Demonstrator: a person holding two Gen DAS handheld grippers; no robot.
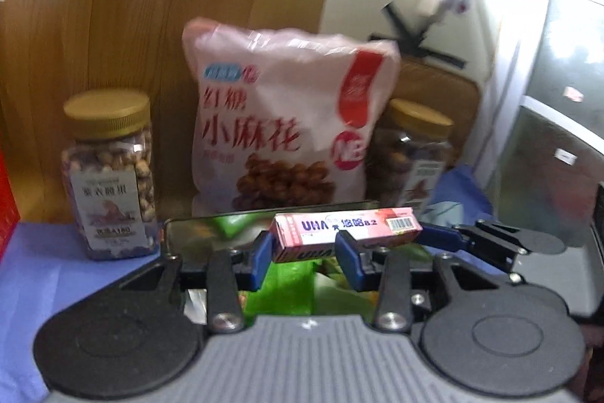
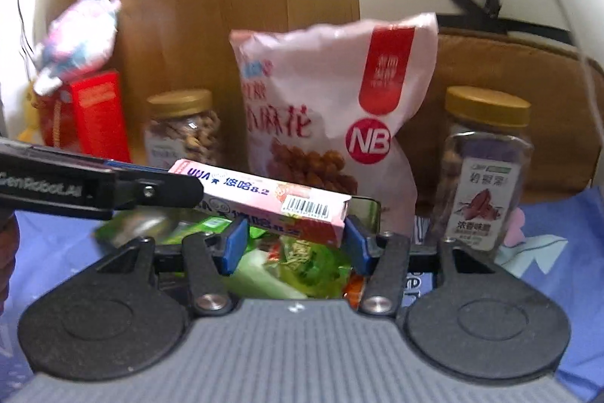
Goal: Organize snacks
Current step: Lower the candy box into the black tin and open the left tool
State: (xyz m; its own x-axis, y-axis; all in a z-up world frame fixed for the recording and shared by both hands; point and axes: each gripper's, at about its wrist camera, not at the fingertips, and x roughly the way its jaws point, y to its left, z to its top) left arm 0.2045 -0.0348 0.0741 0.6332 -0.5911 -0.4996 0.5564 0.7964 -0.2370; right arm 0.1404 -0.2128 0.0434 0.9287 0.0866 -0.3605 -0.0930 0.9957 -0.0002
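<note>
Both grippers clamp one pink candy box (image 1: 345,229), mid-frame before the snack bag (image 1: 287,123): left gripper (image 1: 304,252) near one end, right gripper (image 2: 294,240) near the other. Uneven pulling could twist it free.

Pink-and-white candy box (image 1: 345,227) with blue lettering and barcode, pale pink snack bag (image 1: 287,116) with red panel, gold-lidded clear jars (image 1: 109,172), red box (image 2: 96,118), blue cloth (image 2: 547,252), blue gripper pads (image 1: 349,257).

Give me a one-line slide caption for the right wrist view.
Both grippers carry a pink candy box above green snack packets, facing a pink snack bag flanked by two gold-lidded jars.
</note>
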